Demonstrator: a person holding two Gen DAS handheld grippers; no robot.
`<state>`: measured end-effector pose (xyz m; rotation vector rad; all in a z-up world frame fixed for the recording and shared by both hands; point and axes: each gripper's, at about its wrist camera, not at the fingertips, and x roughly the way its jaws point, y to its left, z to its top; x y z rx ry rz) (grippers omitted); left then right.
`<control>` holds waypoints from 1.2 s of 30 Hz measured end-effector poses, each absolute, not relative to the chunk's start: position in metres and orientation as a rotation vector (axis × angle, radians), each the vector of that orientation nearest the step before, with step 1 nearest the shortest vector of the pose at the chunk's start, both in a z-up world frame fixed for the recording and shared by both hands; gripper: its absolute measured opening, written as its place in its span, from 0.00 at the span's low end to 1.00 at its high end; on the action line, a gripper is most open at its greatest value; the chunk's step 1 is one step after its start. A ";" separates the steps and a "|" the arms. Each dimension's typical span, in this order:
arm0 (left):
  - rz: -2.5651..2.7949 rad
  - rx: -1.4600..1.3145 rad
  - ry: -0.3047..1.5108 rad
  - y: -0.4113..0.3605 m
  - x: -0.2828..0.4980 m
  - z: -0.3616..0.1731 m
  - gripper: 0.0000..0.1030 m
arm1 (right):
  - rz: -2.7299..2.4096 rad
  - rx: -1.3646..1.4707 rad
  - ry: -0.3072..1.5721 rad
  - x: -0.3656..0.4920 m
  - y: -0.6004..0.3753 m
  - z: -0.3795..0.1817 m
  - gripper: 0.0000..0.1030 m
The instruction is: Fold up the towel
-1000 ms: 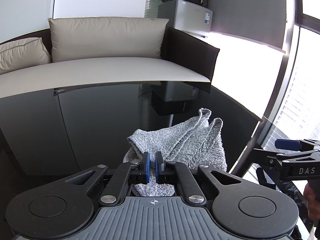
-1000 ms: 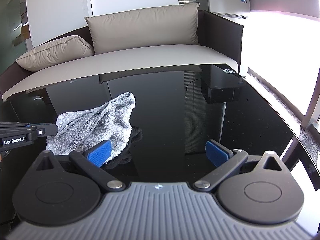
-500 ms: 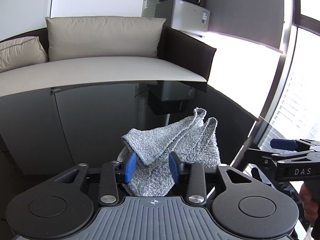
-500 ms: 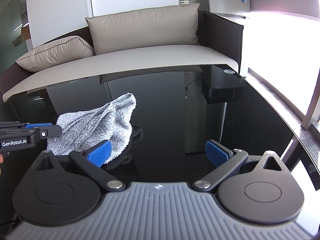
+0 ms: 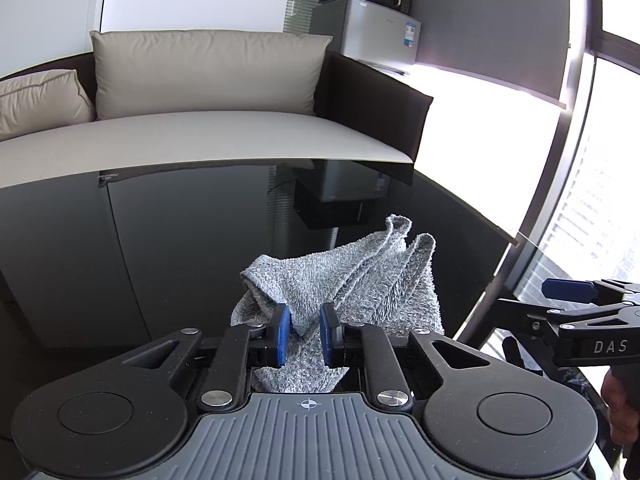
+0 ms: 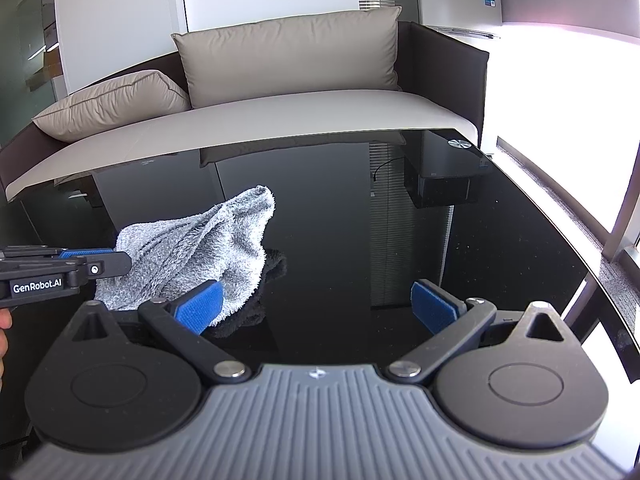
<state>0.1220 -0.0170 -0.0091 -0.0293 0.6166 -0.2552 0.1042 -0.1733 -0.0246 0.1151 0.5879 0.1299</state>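
Observation:
A grey terry towel [image 5: 352, 284] lies bunched on the black glass table [image 5: 160, 248]. It also shows in the right wrist view [image 6: 192, 248] at the left. My left gripper [image 5: 303, 334] is partly open, with its blue pads on either side of a towel fold at the near edge. I cannot tell whether the pads touch the cloth. My right gripper [image 6: 316, 308] is wide open and empty over bare glass, to the right of the towel. Its left pad [image 6: 200, 306] is just in front of the towel's near edge.
A beige sofa [image 5: 208, 136] with cushions runs along the far side of the table. A small fridge with a microwave [image 5: 368, 20] stands behind it. The table's right edge [image 6: 580, 240] is near a bright window. The right gripper shows at the right of the left wrist view [image 5: 580, 312].
My left gripper was shut on the towel one second ago, then opened wide, and its pads have now narrowed again around the fold. The right gripper has barely moved.

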 end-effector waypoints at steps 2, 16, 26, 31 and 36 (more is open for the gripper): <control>-0.252 -0.033 0.615 -0.017 0.122 -0.009 0.08 | 0.129 0.115 0.589 0.104 -0.173 -0.025 0.99; -0.236 -0.116 0.641 -0.005 0.127 -0.008 0.09 | 0.137 0.111 0.590 0.105 -0.171 -0.024 0.99; -0.250 -0.219 0.652 0.006 0.132 -0.010 0.13 | 0.139 0.107 0.589 0.103 -0.170 -0.024 0.99; -0.256 -0.334 0.681 0.018 0.139 -0.017 0.13 | 0.139 0.105 0.587 0.102 -0.170 -0.024 0.99; -0.259 -0.414 0.697 0.030 0.142 -0.021 0.13 | 0.139 0.107 0.588 0.102 -0.170 -0.023 0.99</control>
